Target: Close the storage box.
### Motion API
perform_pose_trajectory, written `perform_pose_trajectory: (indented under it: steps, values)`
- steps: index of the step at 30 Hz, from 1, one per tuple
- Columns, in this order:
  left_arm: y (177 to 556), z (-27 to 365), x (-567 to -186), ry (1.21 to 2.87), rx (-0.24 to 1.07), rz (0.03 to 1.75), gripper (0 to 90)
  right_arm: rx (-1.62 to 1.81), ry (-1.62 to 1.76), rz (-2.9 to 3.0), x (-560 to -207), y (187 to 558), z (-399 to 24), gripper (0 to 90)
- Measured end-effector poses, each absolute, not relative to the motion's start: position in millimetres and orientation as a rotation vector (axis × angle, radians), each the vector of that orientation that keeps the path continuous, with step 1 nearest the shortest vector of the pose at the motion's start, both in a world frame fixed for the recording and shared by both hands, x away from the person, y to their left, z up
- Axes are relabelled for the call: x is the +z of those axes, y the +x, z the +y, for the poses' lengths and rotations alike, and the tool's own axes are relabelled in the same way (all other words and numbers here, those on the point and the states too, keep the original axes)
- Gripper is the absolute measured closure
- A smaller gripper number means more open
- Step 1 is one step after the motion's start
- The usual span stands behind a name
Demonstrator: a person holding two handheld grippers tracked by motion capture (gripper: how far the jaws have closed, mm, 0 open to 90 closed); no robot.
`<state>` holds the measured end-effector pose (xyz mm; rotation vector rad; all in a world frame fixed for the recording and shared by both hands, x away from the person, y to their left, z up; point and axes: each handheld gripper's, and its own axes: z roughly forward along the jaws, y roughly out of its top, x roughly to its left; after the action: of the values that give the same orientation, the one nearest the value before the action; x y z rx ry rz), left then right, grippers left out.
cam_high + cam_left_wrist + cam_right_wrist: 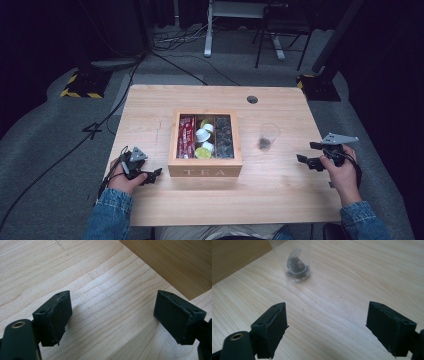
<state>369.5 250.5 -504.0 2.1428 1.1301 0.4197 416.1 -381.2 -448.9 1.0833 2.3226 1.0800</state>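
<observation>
- While the clear cup (268,136) is standing upright on the table (280,190), its long axis vertical and mouth up, it is sitting right of the tea box (205,172), with something dark resting at its bottom.
- You are holding your right gripper (311,152) near the table's right edge, pointing left toward the cup, jaws standing wide apart with nothing between them; the cup (295,262) is lying ahead of them, not touched.
- You are resting your left gripper (152,176) low beside the box's front left corner, jaws apart over bare wood (107,315).
</observation>
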Motion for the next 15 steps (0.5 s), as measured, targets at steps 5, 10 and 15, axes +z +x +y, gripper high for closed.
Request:
perform_pose_trajectory:
  steps: [5,10,15]
  values:
    - [369.6,250.5,-503.9,2.144,0.417,1.131,15.5,1.006,1.12,2.345,-472.8,413.2,-383.4,16.5]
    - [369.8,250.3,-503.9,2.143,0.417,1.132,15.4,1.003,1.137,2.35,-483.7,412.0,-382.6,16.3]
    - [369.9,250.3,-503.9,2.143,0.417,1.131,15.4,0.987,1.137,2.368,-492.3,411.6,-380.0,16.2]
